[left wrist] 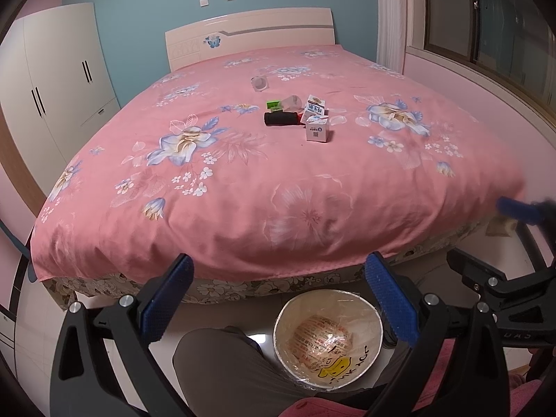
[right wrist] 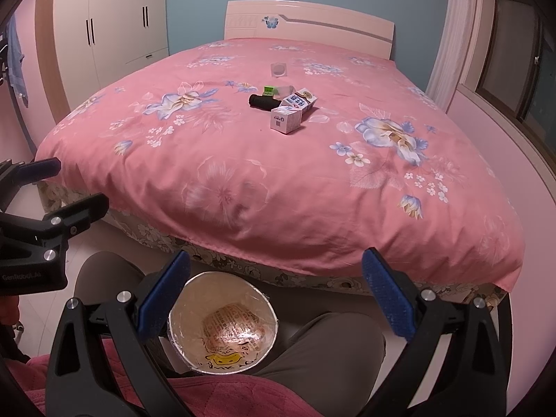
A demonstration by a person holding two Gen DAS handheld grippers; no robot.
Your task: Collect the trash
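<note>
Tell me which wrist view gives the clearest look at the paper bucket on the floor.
The left wrist view. There the paper bucket shows its whole rim and its printed inside, between the fingers of the open left gripper. In the right wrist view the bucket is also visible, but a finger of the open right gripper covers its left rim.

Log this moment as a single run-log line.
stage: before first pick | left gripper: open, empty | right gripper: open, empty | bin: between knees | trash: mid-bed, untouched
</note>
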